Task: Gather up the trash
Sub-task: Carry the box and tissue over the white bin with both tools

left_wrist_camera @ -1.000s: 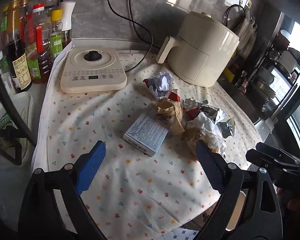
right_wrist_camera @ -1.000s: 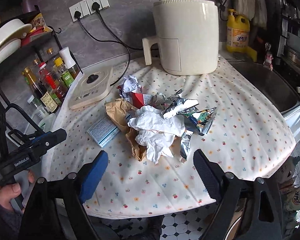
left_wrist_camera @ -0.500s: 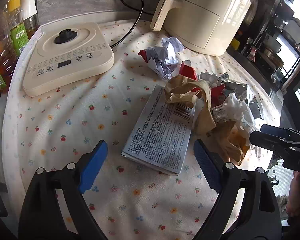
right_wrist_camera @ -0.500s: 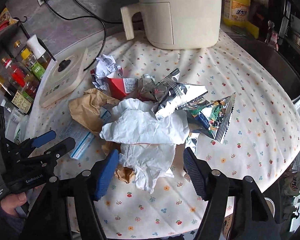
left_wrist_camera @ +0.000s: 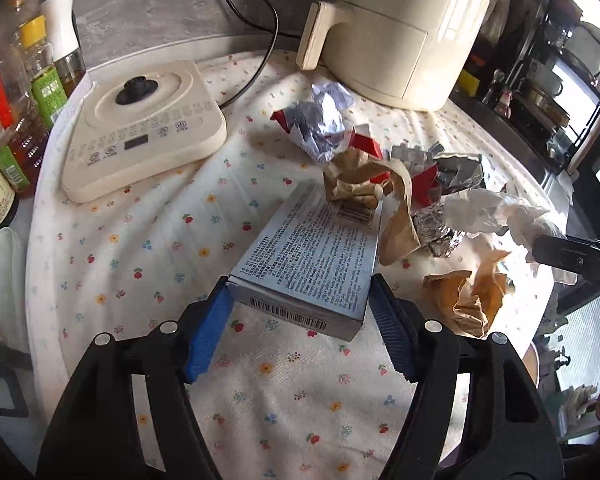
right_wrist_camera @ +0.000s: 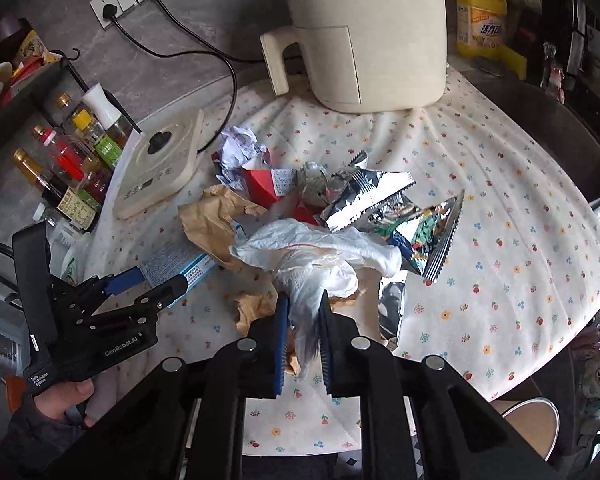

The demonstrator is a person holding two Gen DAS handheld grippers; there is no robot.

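Left gripper (left_wrist_camera: 300, 300): jaws just narrowed onto the flat pale-blue printed cardboard box (left_wrist_camera: 312, 264), pads at both side edges.
Right gripper (right_wrist_camera: 303, 312): jaws just clenched on the crumpled white plastic bag (right_wrist_camera: 320, 256).
Box, bag: both on the floral tablecloth (left_wrist_camera: 148, 248); lifting is judged next.
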